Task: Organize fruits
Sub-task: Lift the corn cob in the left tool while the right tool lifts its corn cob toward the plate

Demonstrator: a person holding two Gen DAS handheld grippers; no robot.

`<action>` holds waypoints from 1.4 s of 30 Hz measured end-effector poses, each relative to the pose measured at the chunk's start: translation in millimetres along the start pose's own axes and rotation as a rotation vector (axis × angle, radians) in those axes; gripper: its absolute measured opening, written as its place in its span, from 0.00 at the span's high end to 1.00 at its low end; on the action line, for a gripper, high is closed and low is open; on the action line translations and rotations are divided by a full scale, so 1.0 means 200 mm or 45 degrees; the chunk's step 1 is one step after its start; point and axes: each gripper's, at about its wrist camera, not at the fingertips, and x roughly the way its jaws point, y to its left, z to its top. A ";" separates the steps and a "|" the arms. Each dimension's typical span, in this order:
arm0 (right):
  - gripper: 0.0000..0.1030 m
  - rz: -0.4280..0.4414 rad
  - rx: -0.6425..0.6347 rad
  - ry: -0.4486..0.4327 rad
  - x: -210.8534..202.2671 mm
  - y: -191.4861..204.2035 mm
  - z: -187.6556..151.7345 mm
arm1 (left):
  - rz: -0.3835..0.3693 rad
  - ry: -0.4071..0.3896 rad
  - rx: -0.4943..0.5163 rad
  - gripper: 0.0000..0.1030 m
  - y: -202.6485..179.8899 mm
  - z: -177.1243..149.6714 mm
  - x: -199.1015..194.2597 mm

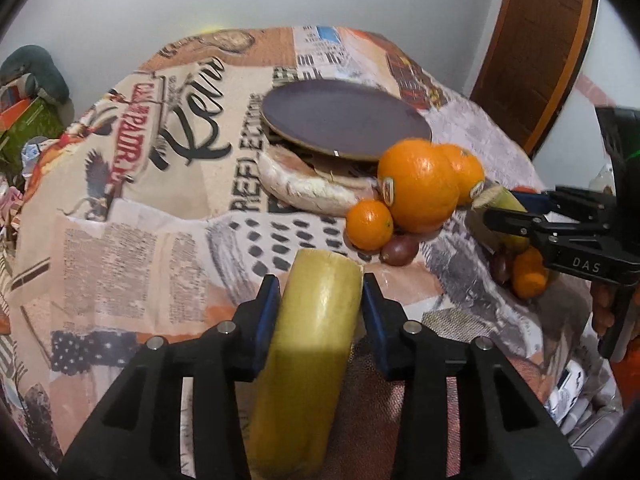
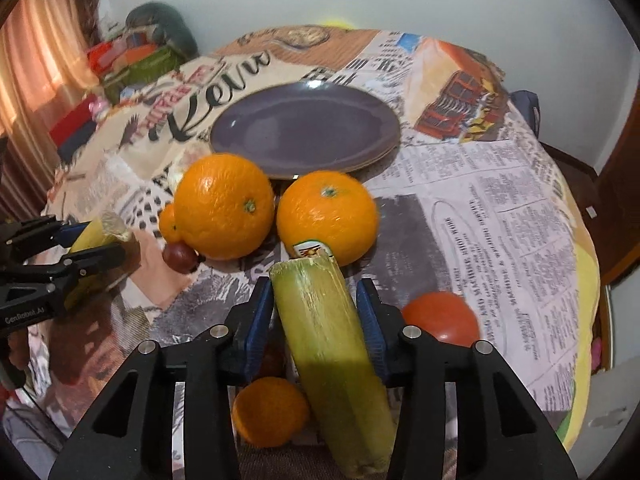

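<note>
Left gripper (image 1: pixel 320 308) bottom centre of left view, level over table, pointing at plate (image 1: pixel 344 120) upper centre; blue pads clamped on yellow stalk piece (image 1: pixel 316 340). Right gripper (image 2: pixel 316 312) bottom centre of right view, tilted slightly down, clamped on green stalk piece (image 2: pixel 332 360). Two oranges (image 2: pixel 224 212) mid-frame, just before plate. Small orange (image 2: pixel 268 412) and tomato (image 2: pixel 444 316) low, near right gripper. Patterned cloth (image 2: pixel 500 208) covers table.

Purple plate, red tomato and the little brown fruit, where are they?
purple plate (image 2: pixel 304 128), right wrist view, bare middle.
red tomato (image 2: pixel 442 316), right wrist view, its top.
little brown fruit (image 1: pixel 399 249), left wrist view, its middle.
</note>
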 end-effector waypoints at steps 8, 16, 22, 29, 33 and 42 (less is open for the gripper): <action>0.66 -0.023 0.053 -0.133 -0.21 -0.04 0.01 | 0.041 -0.145 0.013 0.63 -0.02 0.05 -0.24; 0.67 -0.023 0.095 -0.252 -0.39 -0.06 0.04 | 0.031 -0.227 0.004 0.64 -0.07 0.09 -0.37; 0.67 -0.020 0.071 -0.341 -0.49 -0.04 0.11 | 0.020 -0.291 -0.005 0.64 -0.08 0.16 -0.43; 0.67 -0.021 0.041 -0.400 -0.50 -0.02 0.20 | 0.021 -0.362 -0.014 0.64 -0.07 0.28 -0.47; 0.67 -0.013 0.034 -0.416 -0.49 -0.02 0.25 | 0.020 -0.380 -0.024 0.64 -0.06 0.34 -0.45; 0.67 0.006 0.025 -0.406 -0.38 -0.03 0.37 | 0.005 -0.384 -0.038 0.64 -0.02 0.49 -0.34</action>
